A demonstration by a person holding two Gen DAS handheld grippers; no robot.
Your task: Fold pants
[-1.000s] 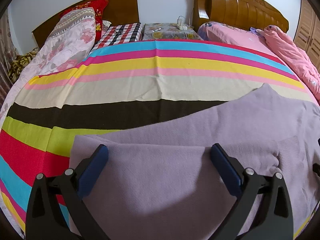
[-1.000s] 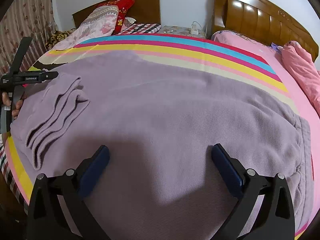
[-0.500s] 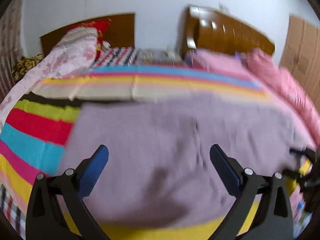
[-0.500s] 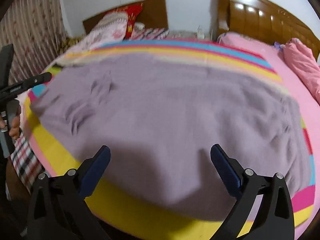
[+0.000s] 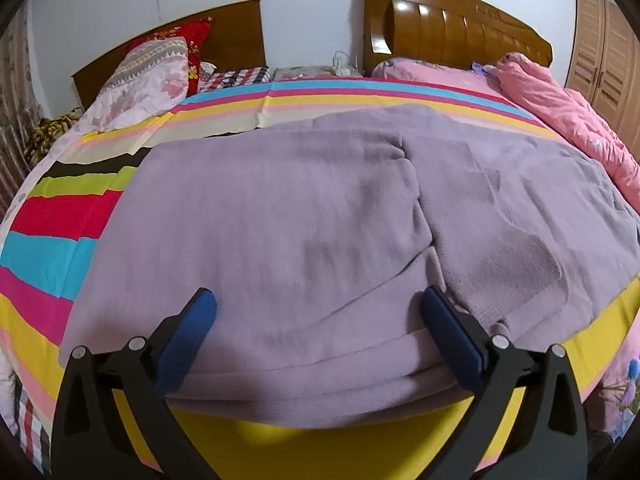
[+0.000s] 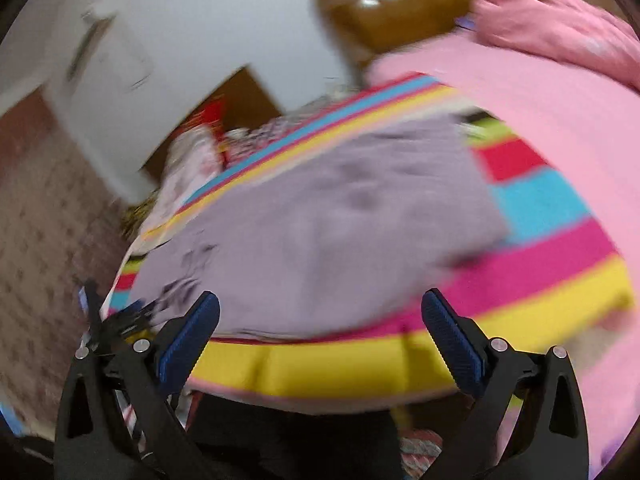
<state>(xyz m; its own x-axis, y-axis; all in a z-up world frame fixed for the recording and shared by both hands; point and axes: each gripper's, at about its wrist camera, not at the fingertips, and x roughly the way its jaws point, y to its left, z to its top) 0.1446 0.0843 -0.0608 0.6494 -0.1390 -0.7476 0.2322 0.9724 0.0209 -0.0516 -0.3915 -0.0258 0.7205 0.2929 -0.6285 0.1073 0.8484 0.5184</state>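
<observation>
The lilac knit pants [image 5: 304, 224] lie spread on the striped blanket [image 5: 52, 248] of the bed, with a folded-over layer and a cuff near the front edge. My left gripper [image 5: 320, 332] is open and empty, its blue pads just above the pants' near edge. My right gripper [image 6: 320, 332] is open and empty, held back from the bed's front edge; its view is blurred by motion. The pants [image 6: 320, 232] show there too. The left gripper [image 6: 116, 320] appears faintly at the lower left of the right wrist view.
Pillows [image 5: 148, 76] and a wooden headboard [image 5: 448, 32] are at the far end. A pink quilt [image 5: 568, 120] lies along the right side. A wardrobe [image 5: 604, 60] stands at the far right. The bed's front edge [image 6: 320, 364] is yellow-striped.
Both grippers have pulled back from the pants toward the bed's front edge. The right gripper has swung and tilted, so its view is blurred. Both stay open.
</observation>
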